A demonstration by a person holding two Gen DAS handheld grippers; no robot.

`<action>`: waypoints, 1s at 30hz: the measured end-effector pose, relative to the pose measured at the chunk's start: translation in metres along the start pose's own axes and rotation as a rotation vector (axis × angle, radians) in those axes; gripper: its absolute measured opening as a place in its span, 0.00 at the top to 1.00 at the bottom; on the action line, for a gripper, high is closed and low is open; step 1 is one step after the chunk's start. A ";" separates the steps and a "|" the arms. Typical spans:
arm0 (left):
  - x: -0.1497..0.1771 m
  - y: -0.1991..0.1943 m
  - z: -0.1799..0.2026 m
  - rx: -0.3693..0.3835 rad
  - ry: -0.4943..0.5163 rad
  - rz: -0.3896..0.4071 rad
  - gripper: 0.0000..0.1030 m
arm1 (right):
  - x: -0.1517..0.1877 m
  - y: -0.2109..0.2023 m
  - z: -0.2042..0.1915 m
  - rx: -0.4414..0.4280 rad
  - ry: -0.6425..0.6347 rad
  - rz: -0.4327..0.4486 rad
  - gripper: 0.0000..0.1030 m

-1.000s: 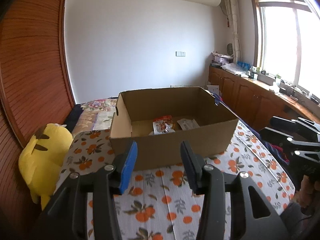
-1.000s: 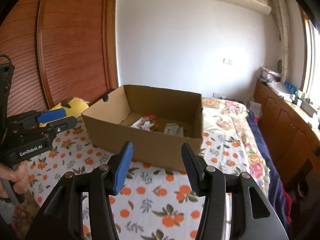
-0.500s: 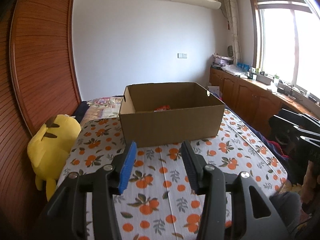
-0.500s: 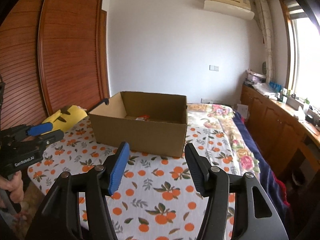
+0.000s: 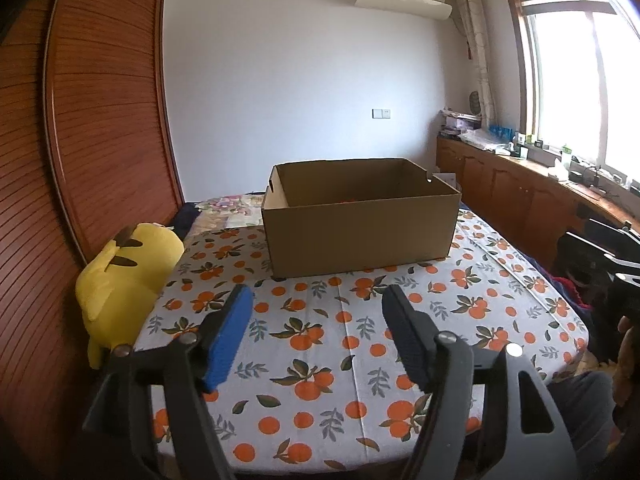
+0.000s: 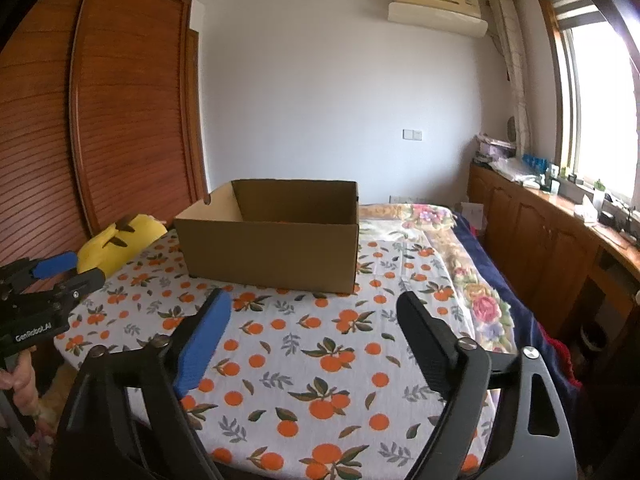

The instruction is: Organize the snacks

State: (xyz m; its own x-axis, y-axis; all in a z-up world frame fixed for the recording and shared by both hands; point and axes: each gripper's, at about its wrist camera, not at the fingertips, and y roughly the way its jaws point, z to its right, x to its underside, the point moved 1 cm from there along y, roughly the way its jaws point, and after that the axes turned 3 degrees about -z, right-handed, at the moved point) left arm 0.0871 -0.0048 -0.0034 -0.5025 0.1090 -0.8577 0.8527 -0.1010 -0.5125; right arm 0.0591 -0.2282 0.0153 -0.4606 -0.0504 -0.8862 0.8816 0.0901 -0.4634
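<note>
Your left gripper (image 5: 316, 312): fingers apart, holding nothing.
Your right gripper (image 6: 314, 320): fingers apart, holding nothing.
Open brown cardboard box (image 5: 362, 226): far side of orange-print cloth (image 5: 340, 344).

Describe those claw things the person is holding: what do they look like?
Each is black plastic with two fingers. On the left gripper and the right gripper, one finger has a blue ribbed pad, the other a black one. Silver screws dot the frames. White lettering reads "GenRobot.AI". No cables show.
</note>
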 end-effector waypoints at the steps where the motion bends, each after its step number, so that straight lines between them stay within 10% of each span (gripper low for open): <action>1: 0.001 0.001 0.000 -0.002 -0.001 -0.001 0.33 | 0.001 0.001 0.002 0.002 0.008 -0.002 0.13; 9: 0.006 0.006 -0.002 -0.001 -0.027 -0.024 0.28 | 0.005 0.002 0.011 0.015 0.034 0.004 0.00; 16: 0.008 0.002 -0.001 -0.010 -0.021 0.003 0.04 | 0.006 0.000 0.009 0.027 0.031 0.007 0.00; 30: 0.009 0.001 -0.004 -0.029 -0.033 0.004 0.02 | 0.004 -0.003 0.008 0.039 0.039 0.019 0.00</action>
State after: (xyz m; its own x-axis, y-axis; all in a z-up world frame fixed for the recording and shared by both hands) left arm 0.0837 0.0002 -0.0113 -0.5031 0.0763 -0.8609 0.8583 -0.0728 -0.5080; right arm 0.0557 -0.2368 0.0126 -0.4469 -0.0106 -0.8945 0.8931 0.0514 -0.4468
